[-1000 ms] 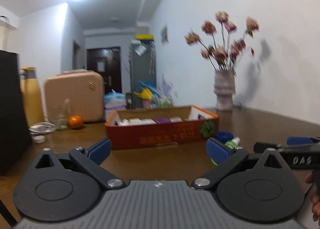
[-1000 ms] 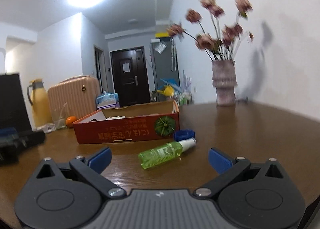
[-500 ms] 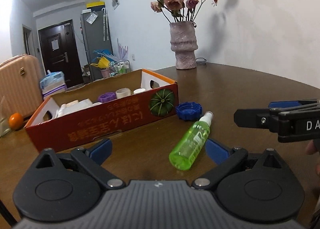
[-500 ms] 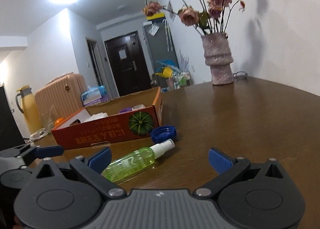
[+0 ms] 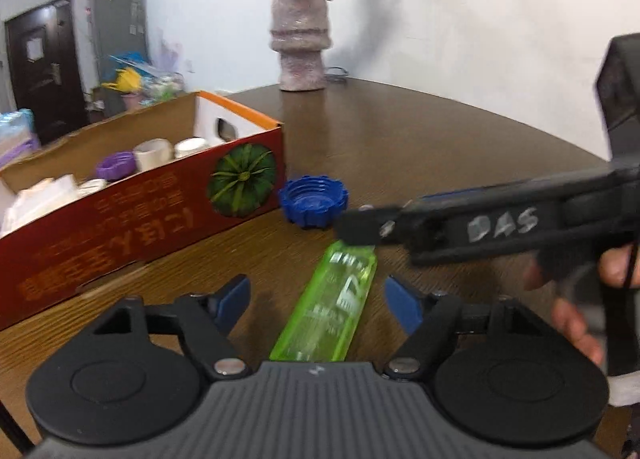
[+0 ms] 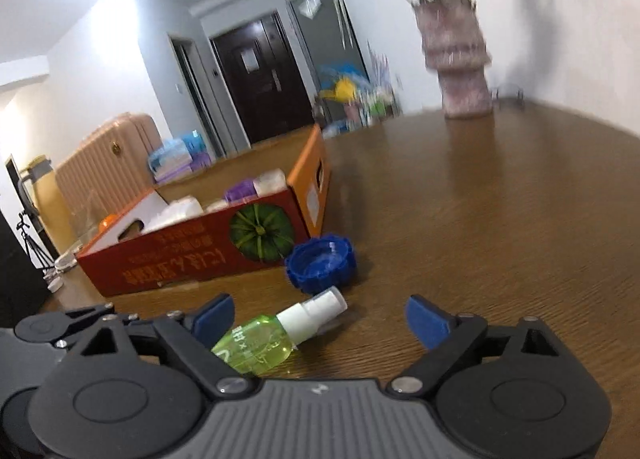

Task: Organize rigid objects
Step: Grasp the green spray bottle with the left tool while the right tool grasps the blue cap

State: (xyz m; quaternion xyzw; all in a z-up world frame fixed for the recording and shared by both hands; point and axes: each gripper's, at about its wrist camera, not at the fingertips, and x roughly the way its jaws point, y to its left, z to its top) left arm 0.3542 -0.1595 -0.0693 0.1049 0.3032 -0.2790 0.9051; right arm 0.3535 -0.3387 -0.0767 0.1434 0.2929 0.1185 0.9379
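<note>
Green spray bottle [image 5: 332, 307] lying flat on brown counter [image 5: 440, 147], just beside blue cap [image 5: 313, 201] at corner of red cardboard box [image 5: 120, 219]. Left tool [image 5: 316, 299] spread wide, blue pads either side of bottle body, not closed on it. Right tool [image 6: 320, 319] likewise wide apart, holding nothing, bottle's white nozzle [image 6: 316, 309] between its fingers. Vase [image 5: 300, 43] at far edge
</note>
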